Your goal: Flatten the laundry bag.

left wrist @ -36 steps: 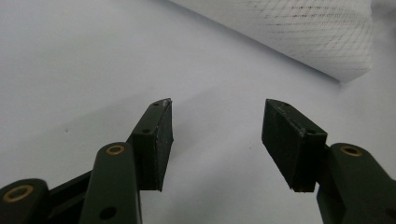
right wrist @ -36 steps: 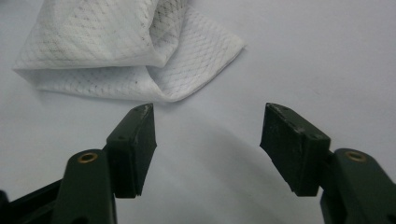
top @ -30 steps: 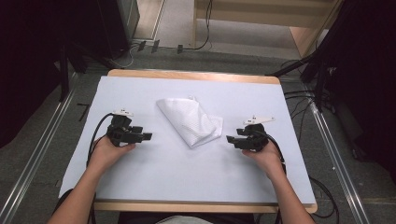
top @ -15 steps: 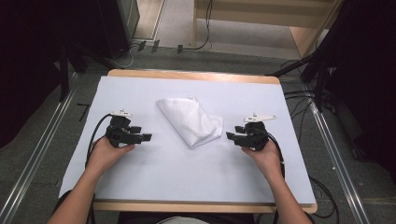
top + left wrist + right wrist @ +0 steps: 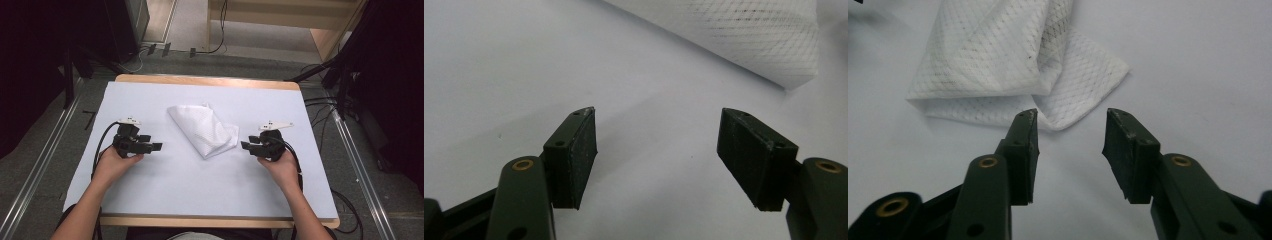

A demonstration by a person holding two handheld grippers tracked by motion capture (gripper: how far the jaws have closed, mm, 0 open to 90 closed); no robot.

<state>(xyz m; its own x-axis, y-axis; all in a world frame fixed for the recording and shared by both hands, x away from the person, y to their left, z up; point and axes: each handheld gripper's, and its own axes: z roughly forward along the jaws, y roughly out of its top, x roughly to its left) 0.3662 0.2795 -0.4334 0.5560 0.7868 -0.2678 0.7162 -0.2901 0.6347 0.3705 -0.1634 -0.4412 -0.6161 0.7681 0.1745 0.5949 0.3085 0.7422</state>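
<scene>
A folded white mesh cloth (image 5: 202,130) lies on the white-covered table (image 5: 200,195), between my two grippers. My left gripper (image 5: 156,147) rests to the left of it, pointing toward it. Its jaws have just been opening and now stand wide and open, with only bare table between them (image 5: 656,145). The cloth (image 5: 744,35) lies beyond its right jaw. My right gripper (image 5: 246,146) sits just right of the cloth's near corner. Its jaws (image 5: 1070,145) have just been closing and are partly open with nothing between them. The cloth (image 5: 998,65) lies just past its fingertips, untouched.
A wooden table edge (image 5: 210,81) shows at the far side, and bare white surface lies in front of the cloth. Black cables (image 5: 100,150) trail from both grippers. Dark equipment stands to the left and right of the table.
</scene>
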